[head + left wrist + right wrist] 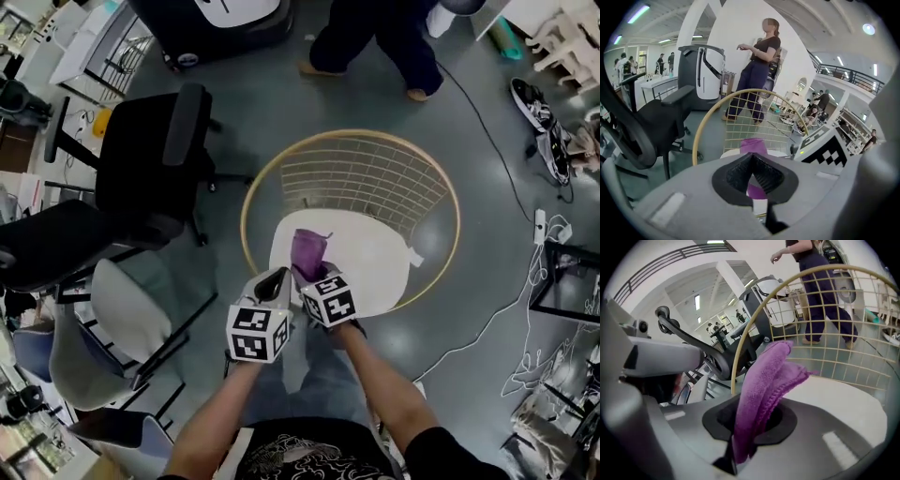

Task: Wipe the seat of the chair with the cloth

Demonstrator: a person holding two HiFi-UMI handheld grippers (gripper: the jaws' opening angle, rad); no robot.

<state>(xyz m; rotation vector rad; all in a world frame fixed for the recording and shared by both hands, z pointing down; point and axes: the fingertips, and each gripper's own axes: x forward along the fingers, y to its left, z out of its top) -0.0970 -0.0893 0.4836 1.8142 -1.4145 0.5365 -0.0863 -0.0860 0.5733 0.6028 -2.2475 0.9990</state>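
A round chair with a white seat [380, 262] and a gold wire back [361, 173] stands in front of me. A purple cloth [307, 253] sticks up from my right gripper [309, 274], which is shut on it above the seat's near left part. In the right gripper view the cloth [764, 385] rises folded out of the jaws. My left gripper [275, 284] hangs just left of the right one, shut and with nothing in it. In the left gripper view the cloth [753, 146] shows beyond its jaws.
A black office chair [141, 178] stands to the left, and grey chairs [117, 323] at the lower left. A person [375, 42] walks behind the round chair. A cable [487, 131] runs over the floor on the right, near a black rack [567, 281].
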